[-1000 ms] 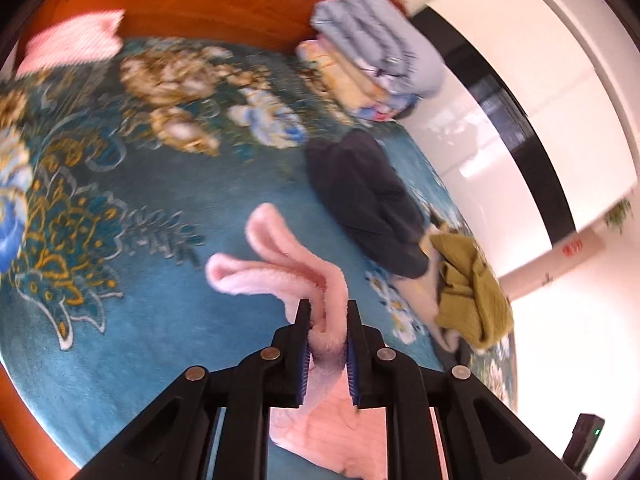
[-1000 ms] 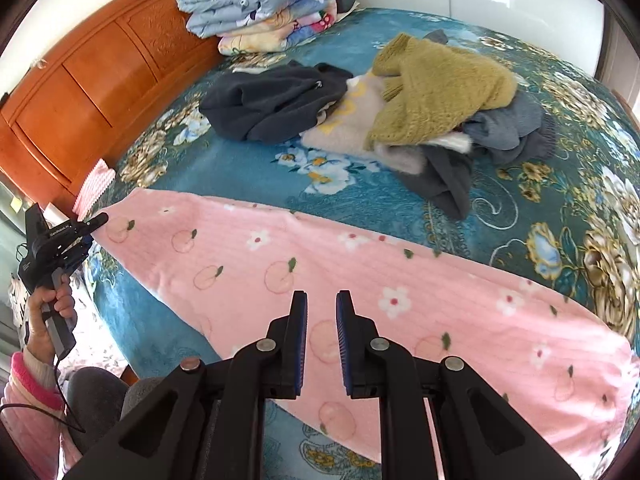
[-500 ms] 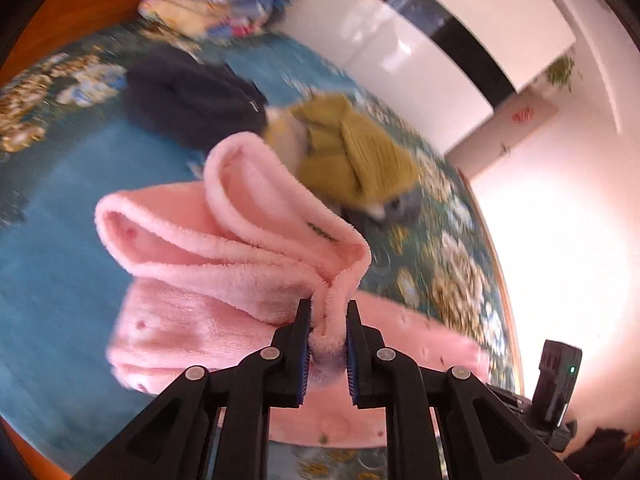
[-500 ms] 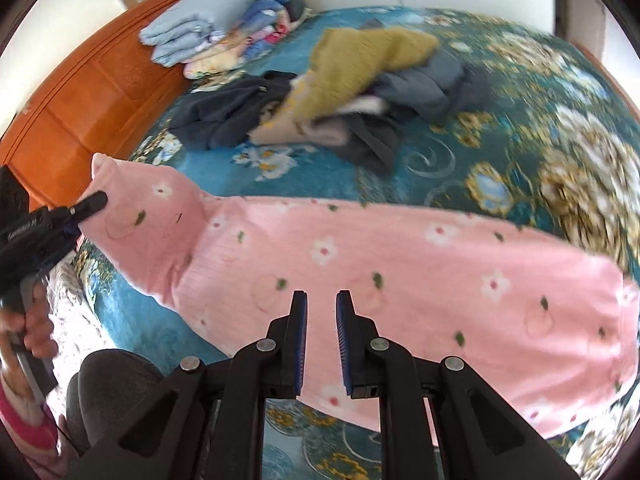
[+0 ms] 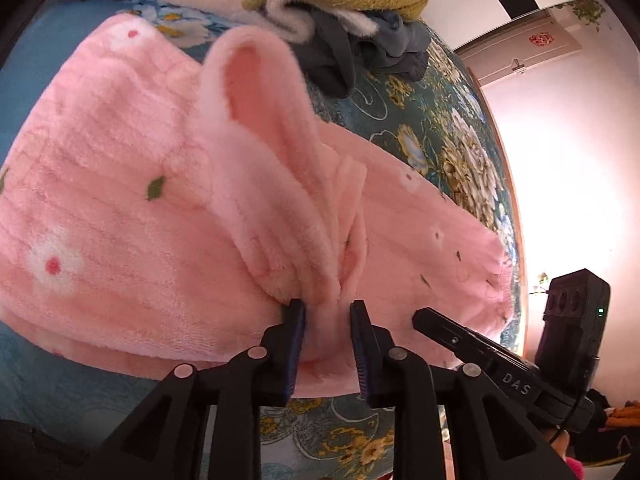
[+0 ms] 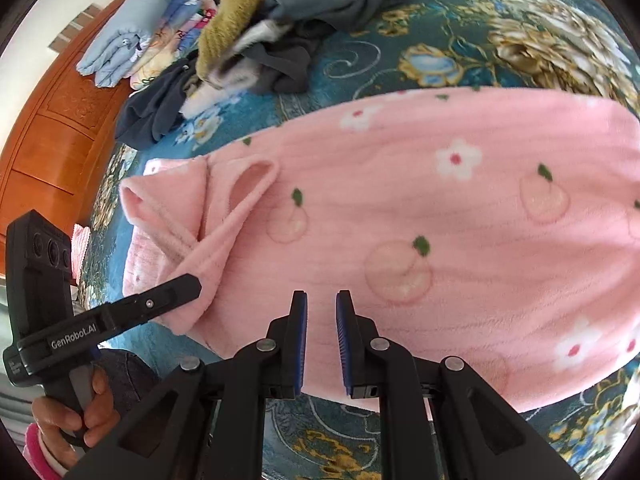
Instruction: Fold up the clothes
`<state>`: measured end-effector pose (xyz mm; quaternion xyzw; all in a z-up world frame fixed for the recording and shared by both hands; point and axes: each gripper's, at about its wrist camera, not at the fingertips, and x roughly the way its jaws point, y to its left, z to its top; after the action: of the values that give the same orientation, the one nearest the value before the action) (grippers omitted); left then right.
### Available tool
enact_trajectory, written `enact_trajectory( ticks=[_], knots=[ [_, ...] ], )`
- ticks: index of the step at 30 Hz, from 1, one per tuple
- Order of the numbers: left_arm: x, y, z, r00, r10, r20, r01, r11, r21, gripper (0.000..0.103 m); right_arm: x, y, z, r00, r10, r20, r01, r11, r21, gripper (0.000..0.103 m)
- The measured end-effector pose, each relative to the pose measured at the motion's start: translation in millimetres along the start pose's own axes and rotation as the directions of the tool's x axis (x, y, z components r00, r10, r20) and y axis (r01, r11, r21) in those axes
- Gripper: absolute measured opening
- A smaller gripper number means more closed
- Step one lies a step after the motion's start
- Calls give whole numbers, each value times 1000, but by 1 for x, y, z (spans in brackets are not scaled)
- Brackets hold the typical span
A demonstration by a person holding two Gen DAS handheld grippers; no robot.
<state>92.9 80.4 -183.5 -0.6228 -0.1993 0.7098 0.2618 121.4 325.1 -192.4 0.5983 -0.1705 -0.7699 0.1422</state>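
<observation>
A pink fleece garment point(image 5: 120, 200) printed with flowers and peaches lies across the floral bedspread point(image 5: 440, 128). My left gripper point(image 5: 327, 308) pinches a bunched fold of it that stands up in a loop; its jaws are opening with the cloth still filling the gap. In the right wrist view the garment point(image 6: 440, 220) spreads wide, its left end doubled over onto the body. My right gripper point(image 6: 322, 300) has its jaws nearly together, with the garment's near edge running in between them. The two grippers are close side by side.
A heap of unfolded clothes, with a mustard sweater point(image 6: 240, 12) on grey and dark pieces, lies beyond the garment. Folded quilts point(image 6: 132, 28) rest against the wooden headboard point(image 6: 52, 132). A person's hand point(image 6: 72, 416) grips the left tool's handle at the bed's edge.
The left gripper has swept across the bed with the garment's end, laying it over the body beside the right gripper. Its jaws have spread a little. The right gripper has sunk closer to the cloth.
</observation>
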Motion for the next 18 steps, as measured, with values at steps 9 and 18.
enact_trajectory(
  ticks=[9, 18],
  knots=[
    [-40, 18, 1, 998, -49, 49, 50, 999, -15, 54, 9, 4, 2, 982, 185, 34, -187, 981, 51, 40],
    [-110, 82, 21, 942, 222, 253, -184, 969, -163, 55, 59, 25, 33, 965, 262, 19, -262, 958, 119, 56]
  ],
)
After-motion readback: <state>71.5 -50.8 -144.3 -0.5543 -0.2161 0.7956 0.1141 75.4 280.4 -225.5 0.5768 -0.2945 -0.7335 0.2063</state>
